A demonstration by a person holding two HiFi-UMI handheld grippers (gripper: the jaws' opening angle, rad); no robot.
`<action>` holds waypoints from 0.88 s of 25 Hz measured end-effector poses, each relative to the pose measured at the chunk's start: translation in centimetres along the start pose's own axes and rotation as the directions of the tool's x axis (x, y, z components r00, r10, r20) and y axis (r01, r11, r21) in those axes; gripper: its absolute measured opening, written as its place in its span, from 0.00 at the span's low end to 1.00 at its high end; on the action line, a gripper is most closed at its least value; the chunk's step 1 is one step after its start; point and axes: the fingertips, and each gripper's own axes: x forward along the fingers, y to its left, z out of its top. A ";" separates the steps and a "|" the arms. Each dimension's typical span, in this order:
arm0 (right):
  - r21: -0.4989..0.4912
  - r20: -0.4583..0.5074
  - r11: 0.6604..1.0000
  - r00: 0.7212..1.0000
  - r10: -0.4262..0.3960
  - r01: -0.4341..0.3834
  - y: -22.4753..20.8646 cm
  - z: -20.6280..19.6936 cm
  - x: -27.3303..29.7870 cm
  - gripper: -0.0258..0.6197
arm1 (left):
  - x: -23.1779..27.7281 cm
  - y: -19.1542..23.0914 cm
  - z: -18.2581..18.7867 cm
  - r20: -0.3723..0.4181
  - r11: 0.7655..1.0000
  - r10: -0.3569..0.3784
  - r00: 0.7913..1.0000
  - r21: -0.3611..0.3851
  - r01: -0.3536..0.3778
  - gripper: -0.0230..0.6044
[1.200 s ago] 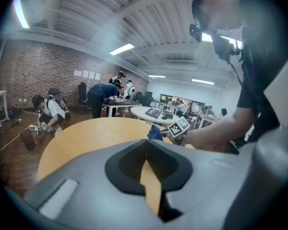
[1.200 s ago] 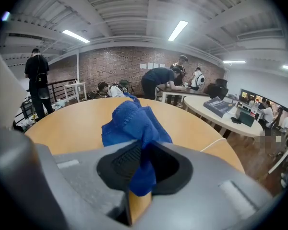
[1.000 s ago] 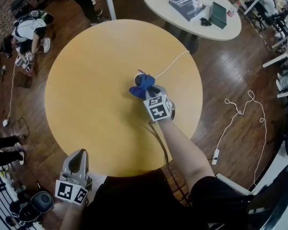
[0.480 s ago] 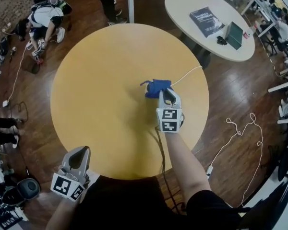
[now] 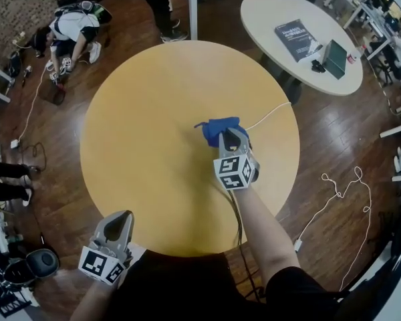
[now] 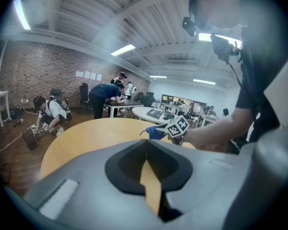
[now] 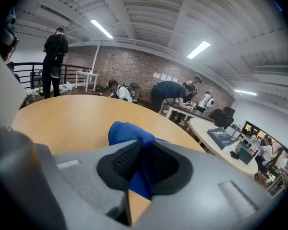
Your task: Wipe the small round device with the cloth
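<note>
The blue cloth (image 5: 217, 127) lies bunched just right of the middle of the round tabletop (image 5: 147, 132), pinched in the right claw (image 5: 232, 138), whose pads are closed narrow on a fold of it. It looks soft, light and limp. It should mould over whatever it is pressed on, and is best kept gripped by a gathered fold so that a loose wad trails ahead of the pads. The small round device itself does not show. A white cable (image 5: 271, 114) runs in from the right edge and ends under the cloth, so the device is probably beneath it – likely light and apt to slide. The right forearm reaches up from the lower middle of the frame, claw pointing away from the body and low over the tabletop. The left claw (image 5: 113, 225) hangs at lower left, off the tabletop's near edge, pads together on nothing.
</note>
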 end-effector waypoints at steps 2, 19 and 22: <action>-0.041 -0.003 0.999 1.000 0.023 -0.024 1.0 0.2 0.2 0.13 | 0.0 0.1 -0.1 -0.002 1.000 0.001 1.000 -0.002 -0.001 0.04; -0.003 -0.004 0.991 0.991 0.131 -0.131 4.5 -1.1 0.6 0.13 | 0.7 -0.2 0.2 -0.018 1.000 -0.026 0.999 0.013 0.027 0.04; 0.013 -0.026 0.990 0.989 0.143 -0.143 5.3 -2.2 0.7 0.13 | 0.6 -0.1 0.1 -0.020 1.000 -0.028 0.999 0.013 0.028 0.04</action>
